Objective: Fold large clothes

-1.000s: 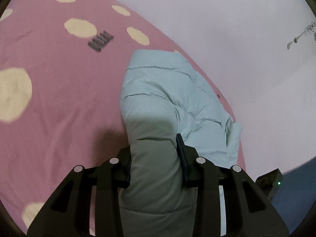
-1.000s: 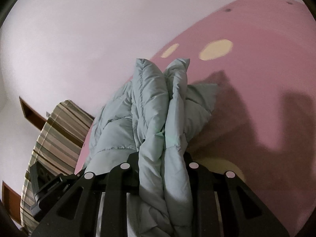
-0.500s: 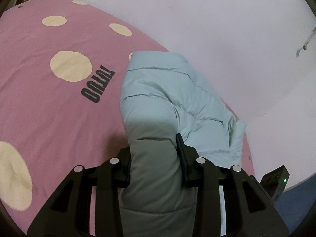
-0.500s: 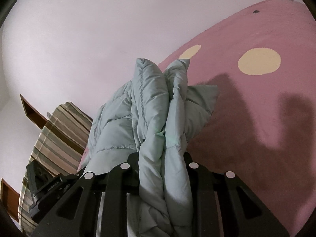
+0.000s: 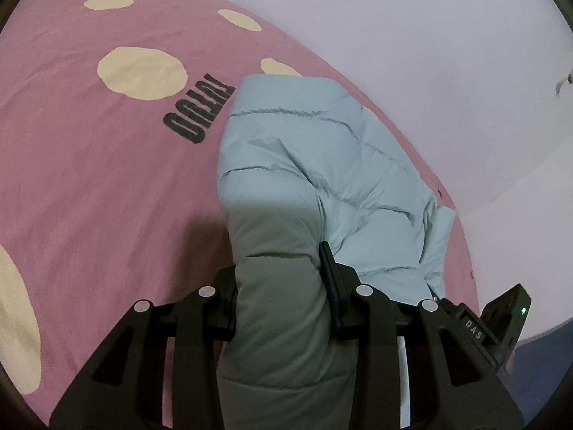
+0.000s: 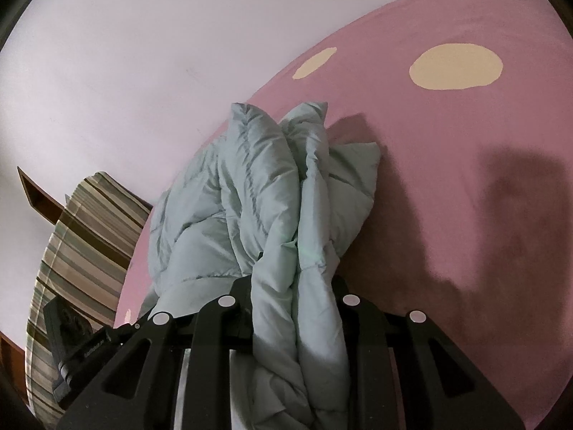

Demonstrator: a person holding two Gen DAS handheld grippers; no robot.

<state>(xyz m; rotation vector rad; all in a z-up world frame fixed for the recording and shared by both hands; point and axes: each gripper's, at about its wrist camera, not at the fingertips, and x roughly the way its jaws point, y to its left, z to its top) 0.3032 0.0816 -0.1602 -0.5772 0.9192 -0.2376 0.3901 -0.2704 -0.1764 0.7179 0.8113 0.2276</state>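
Observation:
A pale mint-green quilted puffer jacket (image 5: pixel 308 165) hangs folded over the pink bed cover (image 5: pixel 89 186). My left gripper (image 5: pixel 281 297) is shut on a thick fold of the jacket, which fills the gap between its black fingers. In the right wrist view my right gripper (image 6: pixel 295 308) is shut on a bunched double fold of the same jacket (image 6: pixel 258 186). The jacket's far end trails down toward the pink cover (image 6: pixel 447 165). The fingertips are hidden in the fabric.
The pink cover has cream dots (image 5: pixel 143 71) and dark lettering (image 5: pixel 197 111). A pale wall (image 5: pixel 429 36) runs along the bed's far side. A striped pillow or cushion (image 6: pixel 82 243) lies at the bed's end. The other gripper's body shows at the right edge of the left wrist view (image 5: pixel 494 326).
Both grippers have carried the held jacket across the bed; the dots and lettering have shifted right and nearer in the left view. The grips have not changed.

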